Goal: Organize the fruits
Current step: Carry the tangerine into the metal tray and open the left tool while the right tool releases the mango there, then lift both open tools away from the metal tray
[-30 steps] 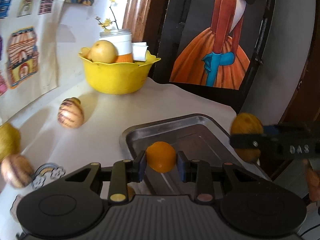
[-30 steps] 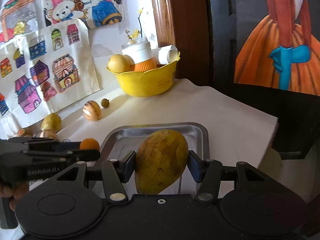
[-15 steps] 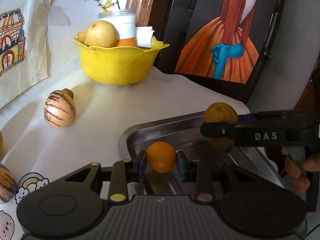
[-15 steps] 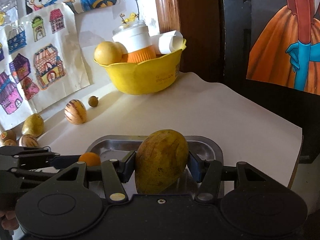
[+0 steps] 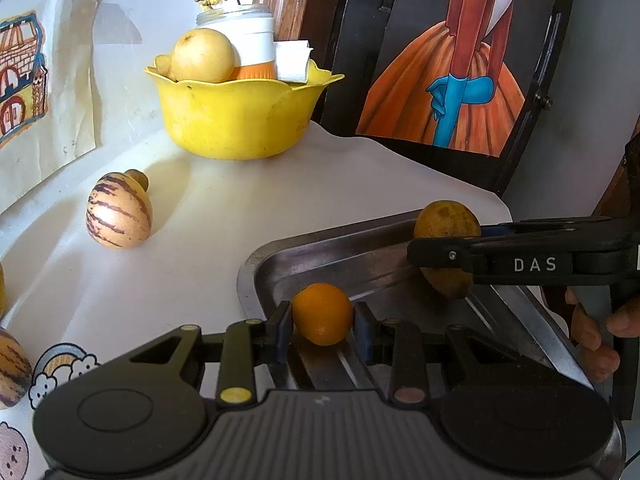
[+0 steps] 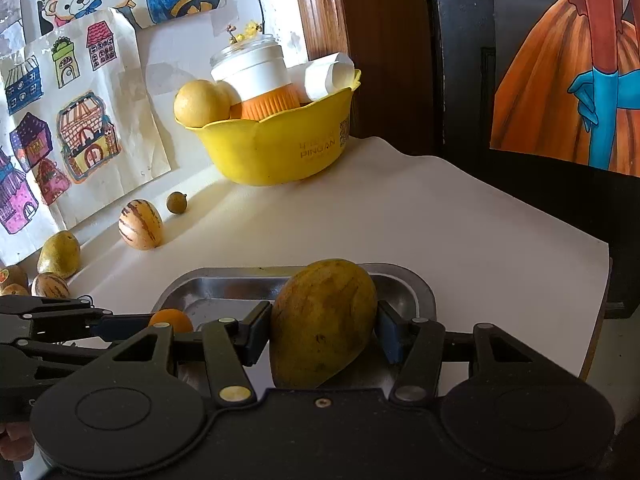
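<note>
Between the jaws of the left gripper (image 5: 322, 322) sits a small orange (image 5: 322, 313), pinched from both sides with the jaws nearly closed, low over the near end of the metal tray (image 5: 280, 258); between the jaws of the right gripper (image 6: 323, 330) a mango (image 6: 322, 322) is clamped across its middle, the jaws about half open around it, also over the tray, just right of the orange. The risks, as I judge them: the two grippers work close together inside one tray, so a careless release could knock one tool against the other; the round orange may roll along the tray floor toward the mango once freed; the mango, held tilted, could tip onto its side and bump the rim. Beyond the jaws the tray's raised rim bounds the landing room on all sides; ahead of it the white tabletop (image 6: 400, 216) lies bare, good room for backing out upward and forward; its right edge drops off near the tray. Farther left stand a striped fruit (image 5: 119, 210) and other loose fruits; farthest, a yellow bowl (image 5: 240, 120) against the wall.
</note>
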`<state>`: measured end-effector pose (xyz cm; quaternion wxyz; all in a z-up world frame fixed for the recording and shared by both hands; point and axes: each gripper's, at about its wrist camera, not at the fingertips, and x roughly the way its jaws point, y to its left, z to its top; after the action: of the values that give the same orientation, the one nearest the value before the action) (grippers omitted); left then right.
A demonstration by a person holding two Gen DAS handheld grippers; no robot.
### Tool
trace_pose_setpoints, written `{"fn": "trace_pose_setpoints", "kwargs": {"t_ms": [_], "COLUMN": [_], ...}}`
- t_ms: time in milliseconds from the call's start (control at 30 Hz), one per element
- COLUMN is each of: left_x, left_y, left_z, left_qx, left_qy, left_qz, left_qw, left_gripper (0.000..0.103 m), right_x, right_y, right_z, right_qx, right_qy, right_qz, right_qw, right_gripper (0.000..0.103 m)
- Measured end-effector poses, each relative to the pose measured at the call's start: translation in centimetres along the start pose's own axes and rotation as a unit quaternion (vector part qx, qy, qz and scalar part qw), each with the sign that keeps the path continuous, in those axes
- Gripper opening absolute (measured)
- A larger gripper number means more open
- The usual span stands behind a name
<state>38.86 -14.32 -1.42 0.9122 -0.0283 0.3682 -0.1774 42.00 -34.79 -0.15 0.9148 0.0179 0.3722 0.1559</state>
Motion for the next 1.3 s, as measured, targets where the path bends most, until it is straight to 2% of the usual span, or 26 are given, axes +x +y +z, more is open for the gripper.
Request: {"fn": "trace_pose_setpoints", "kwargs": {"t_ms": [100, 233, 333, 467, 567, 833, 967, 1133, 1300], "left_x": [0.1, 0.1, -0.2, -1.4, -2.8, -7.2, -9.7, -12.7, -15.6], "left_y": [-0.1, -0.1, 0.0, 0.0, 0.0, 1.3, 1.5, 1.3, 0.8], "left_z": [0.0, 0.0, 0.1, 0.1, 0.1, -0.1, -0.5, -1.5, -2.9], "left_qx": [0.002, 0.003, -0.004, -0.016, -0.025, -0.070, -0.079, -0.084, -0.082], "left_qy": [0.002, 0.004, 0.003, -0.010, -0.025, -0.055, -0.082, -0.114, -0.134], "left_qz": [-0.001, -0.003, -0.008, -0.012, -0.008, 0.013, 0.035, 0.064, 0.082], "left_qw": [1.0000, 1.0000, 1.0000, 0.9998, 0.9994, 0.9959, 0.9929, 0.9879, 0.9842], "left_gripper": [0.036, 0.036, 0.042, 0.060, 0.063, 0.085, 0.103, 0.103, 0.103], "right_x": [-0.2, -1.2, -1.7, -2.5, -3.5, -7.5, -9.7, -12.3, -15.3], "right_y": [-0.1, -0.2, -0.2, -0.1, 0.0, 0.7, 1.6, 3.2, 5.3], "right_z": [-0.2, -0.2, -0.1, -0.4, -0.7, -0.9, -1.4, -2.1, -3.3], "right_qx": [0.001, -0.007, -0.007, -0.008, -0.005, -0.012, -0.021, -0.032, -0.040], "right_qy": [-0.002, -0.028, -0.031, -0.034, -0.047, -0.093, -0.113, -0.133, -0.150], "right_qz": [0.000, -0.007, -0.011, -0.017, -0.015, -0.024, -0.027, -0.032, -0.040], "right_qw": [1.000, 1.000, 0.999, 0.999, 0.999, 0.995, 0.993, 0.990, 0.987], "right_gripper": [0.059, 0.065, 0.068, 0.070, 0.073, 0.084, 0.094, 0.101, 0.102]}}
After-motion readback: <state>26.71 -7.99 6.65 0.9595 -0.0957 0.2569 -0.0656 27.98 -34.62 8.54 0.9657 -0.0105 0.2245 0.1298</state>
